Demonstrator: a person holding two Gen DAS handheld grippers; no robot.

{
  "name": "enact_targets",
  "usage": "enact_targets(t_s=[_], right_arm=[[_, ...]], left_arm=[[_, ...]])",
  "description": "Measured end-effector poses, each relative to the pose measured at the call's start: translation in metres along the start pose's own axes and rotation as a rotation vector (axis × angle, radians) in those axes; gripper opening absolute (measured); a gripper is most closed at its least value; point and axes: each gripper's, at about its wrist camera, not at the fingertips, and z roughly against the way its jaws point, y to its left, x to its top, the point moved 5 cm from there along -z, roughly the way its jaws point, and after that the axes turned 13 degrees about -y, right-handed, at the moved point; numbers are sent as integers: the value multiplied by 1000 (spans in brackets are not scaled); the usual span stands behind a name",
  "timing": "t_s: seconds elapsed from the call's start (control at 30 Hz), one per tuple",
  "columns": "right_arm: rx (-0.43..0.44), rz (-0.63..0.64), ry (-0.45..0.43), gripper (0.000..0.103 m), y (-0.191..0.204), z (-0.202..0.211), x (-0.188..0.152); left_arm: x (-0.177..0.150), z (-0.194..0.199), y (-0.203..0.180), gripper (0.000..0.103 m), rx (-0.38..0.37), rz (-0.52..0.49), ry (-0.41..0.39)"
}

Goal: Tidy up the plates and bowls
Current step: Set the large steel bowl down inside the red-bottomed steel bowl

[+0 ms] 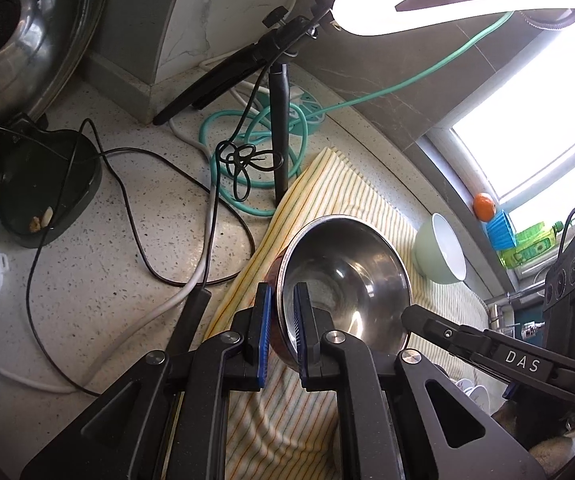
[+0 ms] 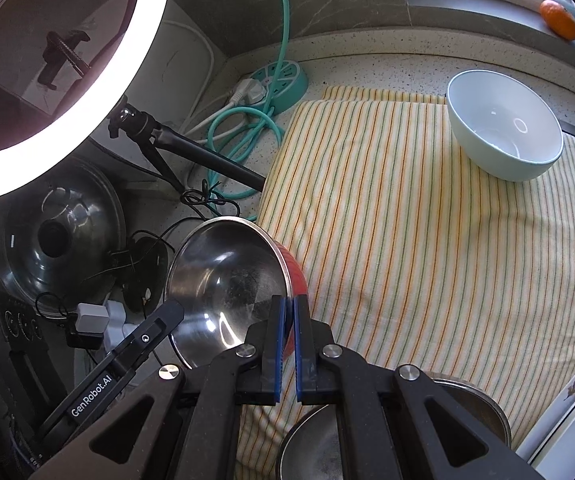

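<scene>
Both grippers pinch one steel bowl (image 1: 343, 280) by opposite rim edges, tilted above the striped cloth (image 2: 407, 240); the left gripper (image 1: 285, 320) and right gripper (image 2: 287, 332) are nearly closed on its thin wall; it looks light, rigid and slick, so the rim is the best hold; beyond, a ceramic bowl (image 2: 503, 128) sits upright, likely heavier and breakable.

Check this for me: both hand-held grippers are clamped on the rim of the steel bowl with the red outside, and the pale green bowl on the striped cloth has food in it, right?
Not quite. The pale green bowl is empty, as the right wrist view shows. The rest holds: the left hand-held gripper and right hand-held gripper both clamp the steel bowl, over the striped cloth.
</scene>
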Motion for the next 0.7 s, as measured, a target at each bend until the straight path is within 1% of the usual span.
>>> enact_targets(t_s=[0.27, 0.7], right_arm=[[37, 8, -23, 4, -3, 29, 1], [85, 26, -53, 4, -18, 76, -1]], left_arm=[[-4, 19, -18, 9, -5, -12, -24], [-27, 45, -48, 9, -15, -14, -37]])
